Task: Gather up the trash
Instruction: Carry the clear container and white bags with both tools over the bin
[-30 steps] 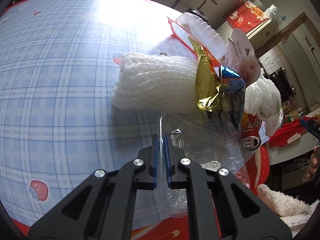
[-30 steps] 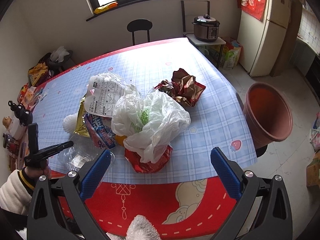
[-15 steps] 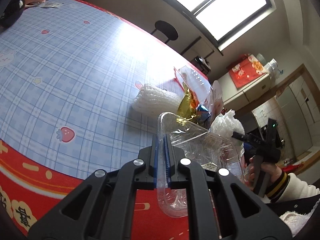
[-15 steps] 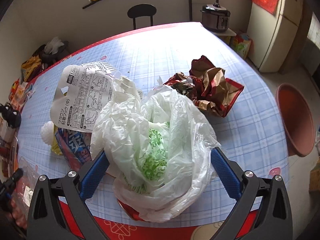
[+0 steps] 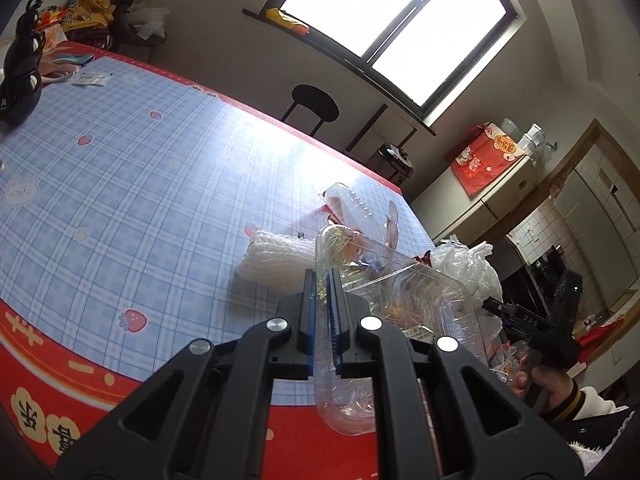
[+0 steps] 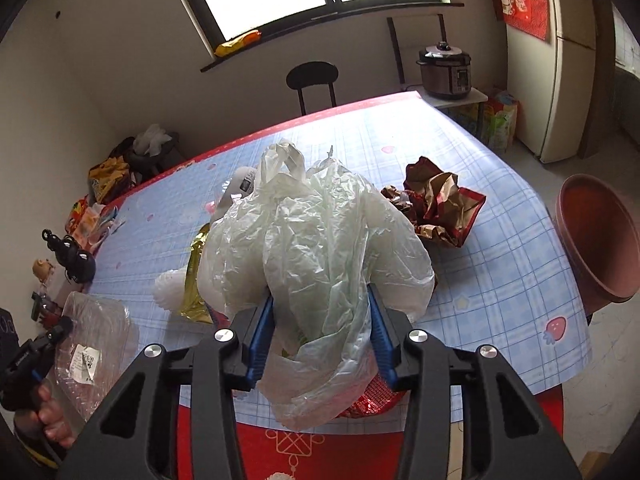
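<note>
Label unreadable on clear tray pinched by left claw; right claw closing around plastic bag.

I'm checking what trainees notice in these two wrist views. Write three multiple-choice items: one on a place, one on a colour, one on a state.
1. Where is the crumpled red-and-brown wrapper?
A. On the table, right of the white plastic bag
B. In the basin
C. On the windowsill

2. What colour is the basin beside the table?
A. Green
B. Reddish-brown
C. White

3. What is between the fingers of the left hand-held gripper?
A. Nothing
B. A can
C. The rim of a clear plastic container

Answers: 1 A, it lies on the checked cloth there. 2 B, its wall shows that colour. 3 C, the blue pads pinch the clear rim.
</note>
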Action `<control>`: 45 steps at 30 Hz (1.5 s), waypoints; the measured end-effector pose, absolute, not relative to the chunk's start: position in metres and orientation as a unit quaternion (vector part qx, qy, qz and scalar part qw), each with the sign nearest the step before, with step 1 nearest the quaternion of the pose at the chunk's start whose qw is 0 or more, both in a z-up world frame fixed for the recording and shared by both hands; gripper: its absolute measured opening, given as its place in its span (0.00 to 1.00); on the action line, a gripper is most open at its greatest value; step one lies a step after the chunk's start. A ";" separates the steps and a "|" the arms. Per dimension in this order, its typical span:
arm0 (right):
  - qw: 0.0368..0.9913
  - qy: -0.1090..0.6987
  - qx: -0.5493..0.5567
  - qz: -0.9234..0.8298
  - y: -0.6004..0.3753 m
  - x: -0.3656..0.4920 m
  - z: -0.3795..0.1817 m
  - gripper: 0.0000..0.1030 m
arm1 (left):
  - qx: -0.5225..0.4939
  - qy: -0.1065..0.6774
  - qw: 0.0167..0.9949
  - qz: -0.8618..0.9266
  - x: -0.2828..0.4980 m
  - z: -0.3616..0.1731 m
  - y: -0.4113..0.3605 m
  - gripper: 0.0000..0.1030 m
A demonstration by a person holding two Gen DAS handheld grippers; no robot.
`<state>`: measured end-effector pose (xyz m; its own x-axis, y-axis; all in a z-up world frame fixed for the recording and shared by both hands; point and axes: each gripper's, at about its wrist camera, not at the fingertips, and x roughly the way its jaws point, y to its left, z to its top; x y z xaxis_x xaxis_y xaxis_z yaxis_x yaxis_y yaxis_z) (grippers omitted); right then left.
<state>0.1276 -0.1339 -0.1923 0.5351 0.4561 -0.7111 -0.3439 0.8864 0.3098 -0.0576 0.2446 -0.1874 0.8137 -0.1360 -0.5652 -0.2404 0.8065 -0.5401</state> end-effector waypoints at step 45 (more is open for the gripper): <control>0.901 0.402 0.151 0.056 -0.517 0.280 -0.232 0.43 | -0.223 0.248 0.941 0.061 0.077 -0.095 -0.012 0.10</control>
<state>0.2797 -0.5173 -0.2320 0.6710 0.2226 -0.7073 0.0201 0.9481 0.3174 0.0767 -0.0123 -0.0948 0.8697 0.0052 -0.4935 -0.2258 0.8933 -0.3886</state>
